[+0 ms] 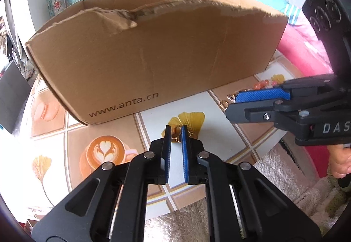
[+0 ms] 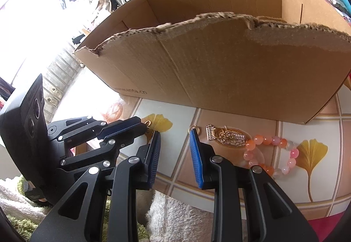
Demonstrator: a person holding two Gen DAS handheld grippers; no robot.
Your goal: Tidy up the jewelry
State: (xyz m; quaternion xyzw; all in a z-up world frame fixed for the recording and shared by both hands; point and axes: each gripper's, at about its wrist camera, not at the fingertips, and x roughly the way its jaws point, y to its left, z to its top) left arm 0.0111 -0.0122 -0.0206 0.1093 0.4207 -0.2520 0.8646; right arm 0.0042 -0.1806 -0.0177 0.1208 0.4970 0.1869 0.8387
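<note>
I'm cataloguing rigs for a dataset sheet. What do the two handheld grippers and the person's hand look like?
Both the left gripper and the right gripper are matte black linkage frames with silver pivot pins and triangular cut-outs. Their fingers carry blue ribbed pads. In the left wrist view, the right gripper's body shows white letters "DAS", a black block with round markings stands above it, and a bare hand is beneath. No cables show.

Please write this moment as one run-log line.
left tongs: closing around gold ring | right tongs: open, empty | bead bracelet: on table | box: behind
</note>
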